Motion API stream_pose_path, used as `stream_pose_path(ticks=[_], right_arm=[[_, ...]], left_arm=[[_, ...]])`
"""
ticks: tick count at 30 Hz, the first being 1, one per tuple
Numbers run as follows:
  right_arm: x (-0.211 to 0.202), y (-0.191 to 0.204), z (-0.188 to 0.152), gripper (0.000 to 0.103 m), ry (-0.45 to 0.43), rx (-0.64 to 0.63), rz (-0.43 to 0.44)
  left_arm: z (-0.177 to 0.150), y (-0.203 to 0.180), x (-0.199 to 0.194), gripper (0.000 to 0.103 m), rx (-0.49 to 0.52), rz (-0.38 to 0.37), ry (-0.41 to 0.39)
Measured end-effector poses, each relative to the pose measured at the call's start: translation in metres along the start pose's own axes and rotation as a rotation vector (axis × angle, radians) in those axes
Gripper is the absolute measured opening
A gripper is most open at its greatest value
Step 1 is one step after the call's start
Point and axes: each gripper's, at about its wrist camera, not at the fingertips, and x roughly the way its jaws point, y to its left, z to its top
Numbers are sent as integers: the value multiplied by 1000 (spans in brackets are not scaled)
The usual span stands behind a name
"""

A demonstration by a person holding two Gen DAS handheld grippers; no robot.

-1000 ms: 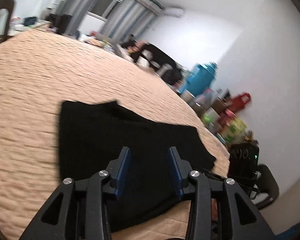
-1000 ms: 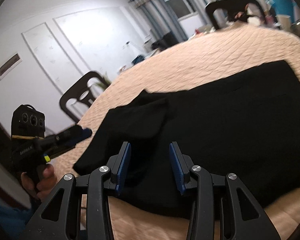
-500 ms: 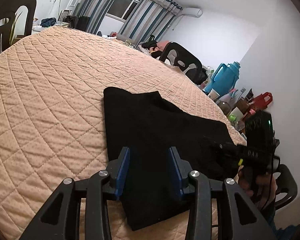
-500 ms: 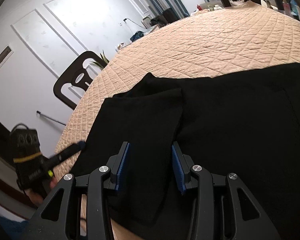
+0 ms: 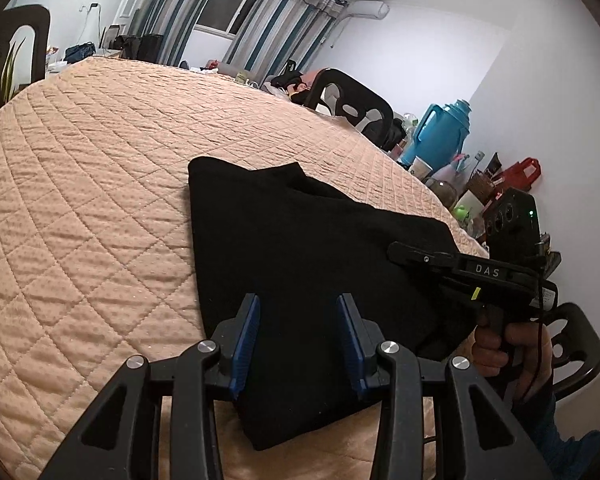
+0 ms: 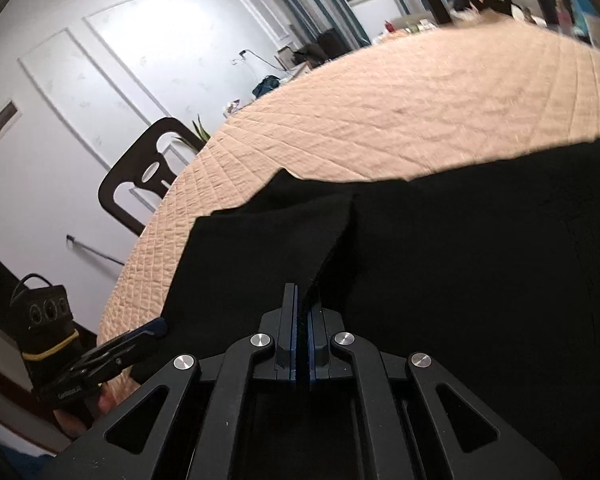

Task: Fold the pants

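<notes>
**Black pants pinched at the near edge of the quilted surface**

The left gripper is seen with its blue-padded fingers spread apart, nothing being held between them. It is poised over the near part of the black pants, close to the near edge of the peach quilted surface; whether the pads touch the fabric cannot be told. In the right wrist view the same tool is seen at the left, its tip at the pants' left near corner by the surface's edge.

The pants are laid flat on the quilted surface, toward its near edge and right side, with a folded upper layer whose edge is seen running across the cloth. A broad stretch of bare quilt is left beyond and to the left of them.

The right gripper is shown with its fingers pressed together, a ridge of the black fabric being pinched between the pads at the edge of the upper layer. In the left wrist view it is seen reaching in from the right, held by the right hand, its tip over the pants' right portion.

A black chair and a blue thermos are seen beyond the surface.
</notes>
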Motion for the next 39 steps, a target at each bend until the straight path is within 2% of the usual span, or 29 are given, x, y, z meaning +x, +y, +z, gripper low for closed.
stream_pose_path(ticks=[5,7,9,11,14,18,22,24,27,32,35,39], right_arm=[[-21,7,-6,3,-90,-14,46],[-14,5,-8,3,-55,-13,14],[-1,-9,-7,3,10,55,16],[-9,-2,-2,3,-29,18,6],[-8,4,6,4,-8,3,14],[-4,-3,20,18,0,34,-27],[14,-16,33,18,65,59,-66],[22,-14,38,3,73,34,-90],[23,-19,42,3,67,50,-92],[9,-20,37,3,25,62,-112],[-19,-9,17,3,-39,-20,-102],[-41,8,-21,3,-48,-134,-102]], left_arm=[[0,1,-2,42,2,-5,4],[0,3,-1,42,-4,-7,5],[1,2,-1,42,3,-3,10],[4,3,-1,42,15,6,17],[17,2,1,42,48,39,7],[47,6,13,42,64,83,-9],[72,8,37,42,72,124,17],[76,15,53,42,53,158,57],[74,18,64,42,56,176,70],[68,14,50,42,68,175,53],[52,11,31,42,74,145,39],[28,2,10,42,88,101,33]])
